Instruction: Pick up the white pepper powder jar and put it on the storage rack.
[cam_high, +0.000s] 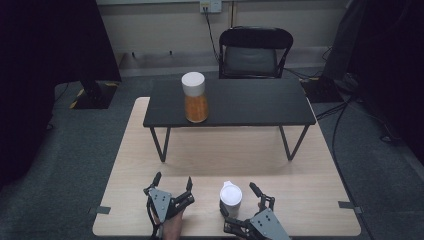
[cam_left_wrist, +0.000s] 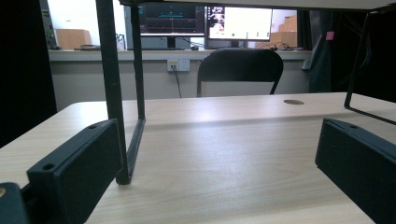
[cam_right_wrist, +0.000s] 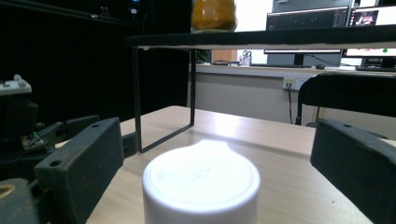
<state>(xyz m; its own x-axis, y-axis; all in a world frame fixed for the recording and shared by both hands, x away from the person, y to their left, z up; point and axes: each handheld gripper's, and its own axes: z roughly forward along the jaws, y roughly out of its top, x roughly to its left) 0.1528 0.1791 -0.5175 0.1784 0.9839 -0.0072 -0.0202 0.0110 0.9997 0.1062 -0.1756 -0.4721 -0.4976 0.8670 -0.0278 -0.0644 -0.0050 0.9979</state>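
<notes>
High view: the right gripper (cam_high: 239, 200) has its fingers apart around the white cup (cam_high: 230, 198) on the table (cam_high: 300, 170), not pressing it; the left gripper (cam_high: 172, 182) is spread over bare wood.

Left gripper view: fingers (cam_left_wrist: 74, 170) wide apart, a black shelf leg (cam_left_wrist: 112, 93) beyond the left one.

Right gripper view: the cup (cam_right_wrist: 201, 186) stands between the parted fingers (cam_right_wrist: 79, 163), gaps either side.

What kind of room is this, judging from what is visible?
Probably an office or lab set up for recording: computer monitors on a back counter, a folding chair, and a light wooden table ringed by dark curtains.
</notes>
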